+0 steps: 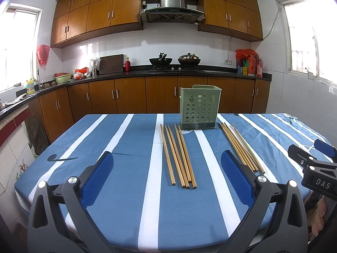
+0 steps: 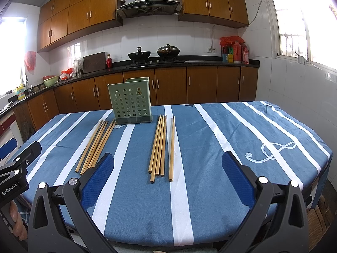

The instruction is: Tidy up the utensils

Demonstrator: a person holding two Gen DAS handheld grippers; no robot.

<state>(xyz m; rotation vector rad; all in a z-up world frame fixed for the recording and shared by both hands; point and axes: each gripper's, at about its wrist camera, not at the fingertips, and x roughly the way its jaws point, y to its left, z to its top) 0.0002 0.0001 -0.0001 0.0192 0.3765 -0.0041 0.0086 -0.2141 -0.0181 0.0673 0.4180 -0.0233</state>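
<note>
Chopsticks of pale, slender wood lie in two loose bundles (image 1: 179,156) (image 2: 161,145) on the blue striped table (image 1: 118,139) beside the green perforated plastic holder (image 1: 199,107), light, stiff and roll-prone, best pinched mid-length by either gripper (image 1: 167,178) (image 2: 168,178), both jaws wide open and empty.

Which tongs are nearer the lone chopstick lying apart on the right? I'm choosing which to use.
Right. The right tongs face the lone chopstick almost head-on, its near end just ahead. The left tongs sit further left, facing the other chopstick group.
</note>
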